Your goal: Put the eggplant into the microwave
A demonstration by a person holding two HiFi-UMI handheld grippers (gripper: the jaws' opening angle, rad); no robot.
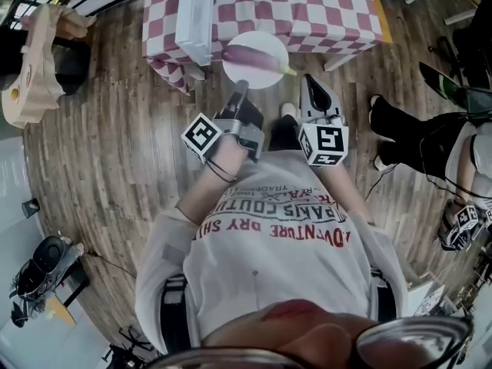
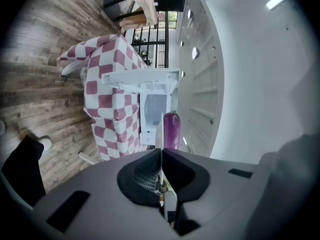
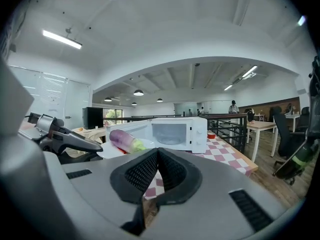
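The purple eggplant point(image 1: 254, 55) lies on a white plate point(image 1: 247, 80), carried at the edge of the checkered table point(image 1: 330, 14). The left claw point(image 2: 161, 156) is clamped on the plate's near rim. Beside it, the right claw point(image 3: 157, 153) is closed on nothing. On the table stands a white microwave point(image 3: 172, 131) with its door open.

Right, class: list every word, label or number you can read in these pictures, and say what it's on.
"ADVENTURE DRY SHI…": on the shirt, upside down, cut off.
"PARIS COUTU…": same shirt, likely reading.
Smaller shirt line: too blurred.
Microwave: nothing legible.
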